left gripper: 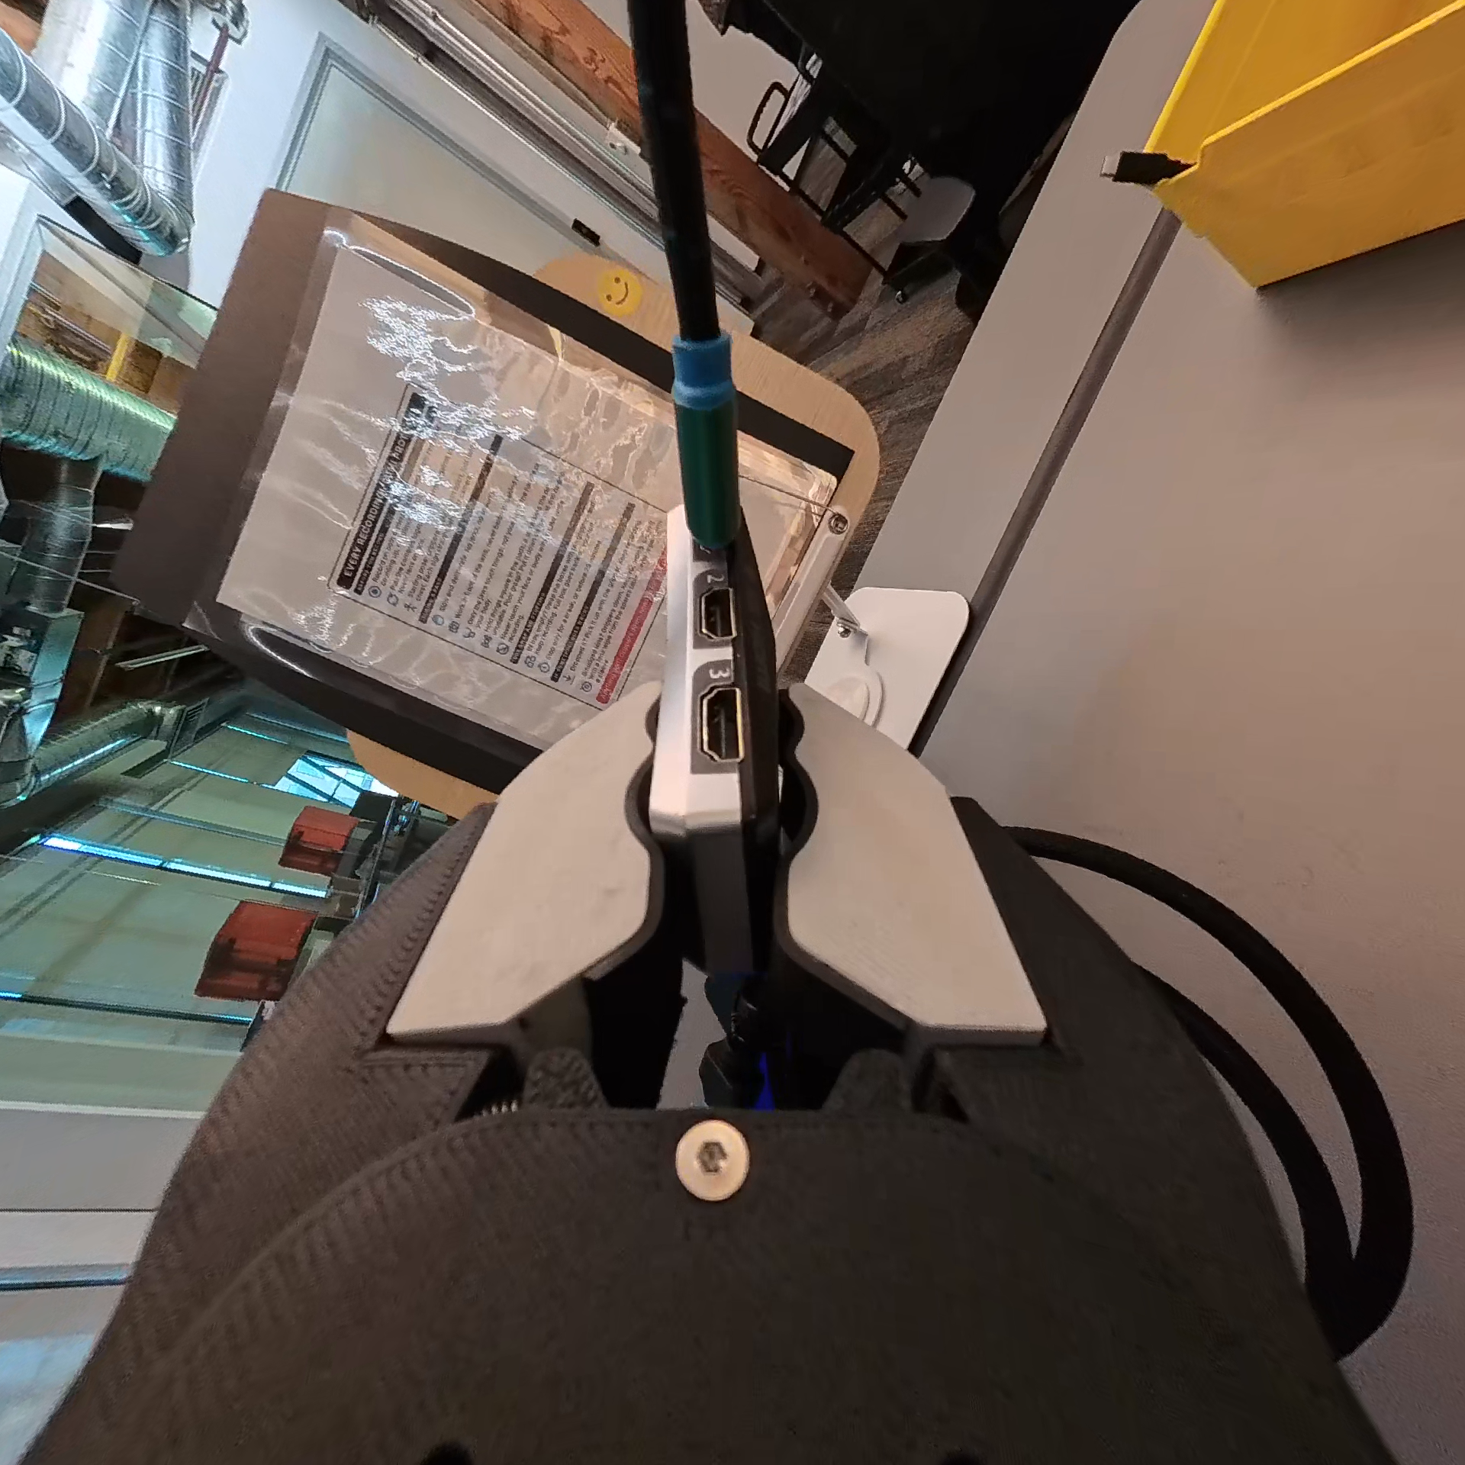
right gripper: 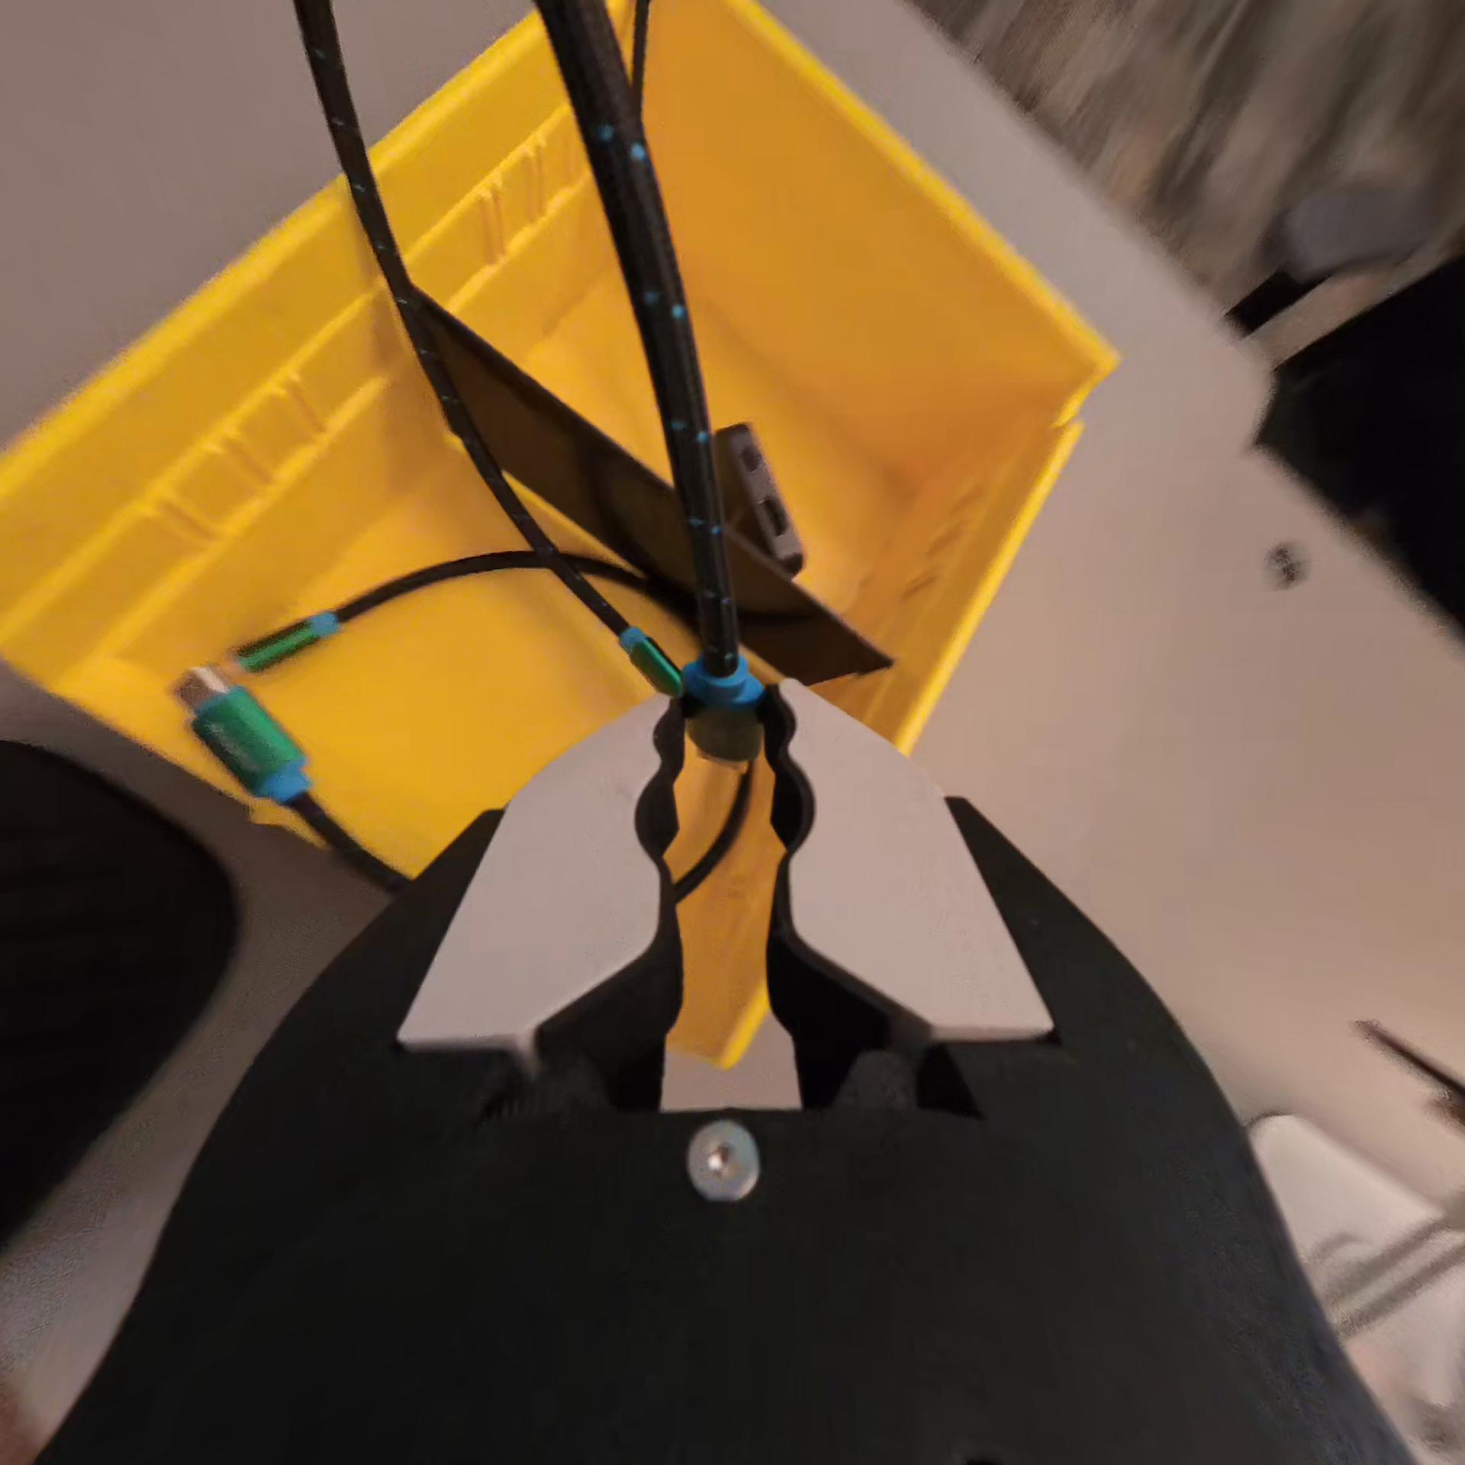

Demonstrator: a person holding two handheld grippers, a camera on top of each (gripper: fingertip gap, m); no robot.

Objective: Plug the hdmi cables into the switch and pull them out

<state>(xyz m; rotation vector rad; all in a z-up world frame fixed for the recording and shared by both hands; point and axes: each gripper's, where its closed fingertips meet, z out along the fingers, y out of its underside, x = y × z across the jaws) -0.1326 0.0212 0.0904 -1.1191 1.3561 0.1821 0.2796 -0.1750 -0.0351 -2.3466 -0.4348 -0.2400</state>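
The left gripper (left gripper: 717, 761) has its jaws clamped flat on the switch (left gripper: 701, 785), a thin white-and-black box held edge-on and lifted off the grey table (left gripper: 1189, 634); one green plug (left gripper: 709, 483) sits in its far port with the black cable (left gripper: 674, 198) rising from it, while two nearer ports (left gripper: 717, 670) stand empty; behind it is a laminated sheet (left gripper: 476, 515) on a stand, and a yellow bin (left gripper: 1308, 135) lies to the right. The switch looks light, rigid and smooth-sided, so a grip across its broad faces, clear of the ports, seems right; it may twist if a plug is pushed off-axis.

In the right wrist view, a loose green plug (right gripper: 246, 749) lies at the bin's left rim and another (right gripper: 277, 646) inside the bin (right gripper: 872, 301), beside a dark divider (right gripper: 555, 476) and a small grey adapter (right gripper: 765, 499). The right gripper (right gripper: 717, 725) has its jaws clamped on a plug (right gripper: 717, 733) just below its blue collar, the braided cable (right gripper: 674, 357) running away upward; the plug body is stiff and the place to hold, the cable limp and springy. This gripper hangs over the bin's near corner, pointed downward into it; the view is blurred, so finer contact cannot be told.
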